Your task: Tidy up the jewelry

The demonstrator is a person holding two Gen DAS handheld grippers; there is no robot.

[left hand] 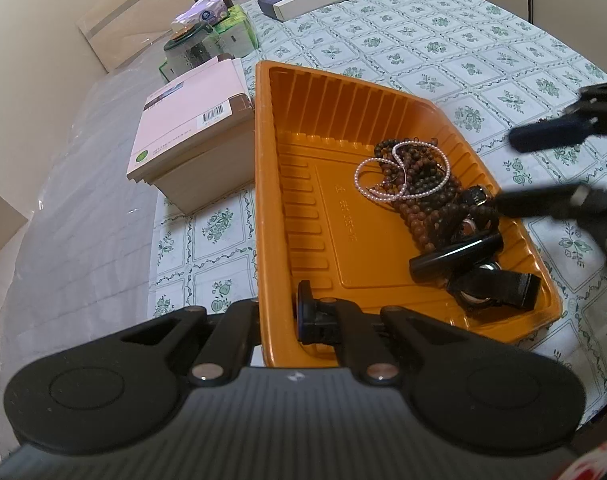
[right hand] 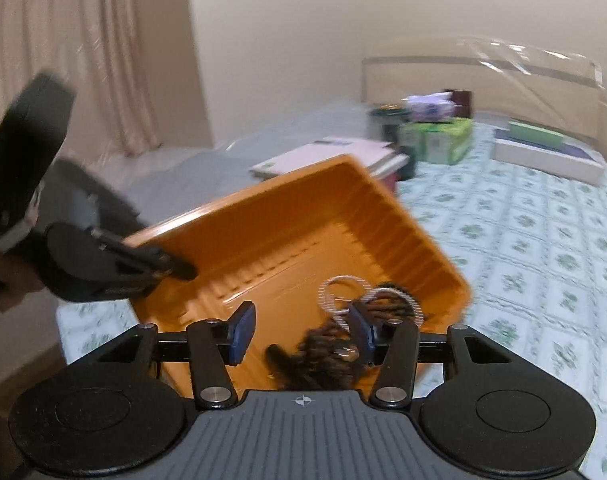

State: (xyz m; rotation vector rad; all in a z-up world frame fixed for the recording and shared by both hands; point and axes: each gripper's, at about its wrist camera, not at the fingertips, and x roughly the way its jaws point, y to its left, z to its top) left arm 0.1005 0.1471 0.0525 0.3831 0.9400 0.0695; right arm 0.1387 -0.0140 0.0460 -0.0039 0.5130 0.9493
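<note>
Left hand-held gripper [left hand: 279, 320]: pressed together on orange tray [left hand: 383, 248] rim.
Right hand-held gripper [right hand: 301, 334]: spread, empty.
Bead necklaces [right hand: 343, 344]: directly below right jaws, nearer that hand.

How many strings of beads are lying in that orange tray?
2 that I can tell: a pearl string looped on top of a heap of brown wooden beads, at the tray's right side. The brown heap may be several strands tangled.
</note>
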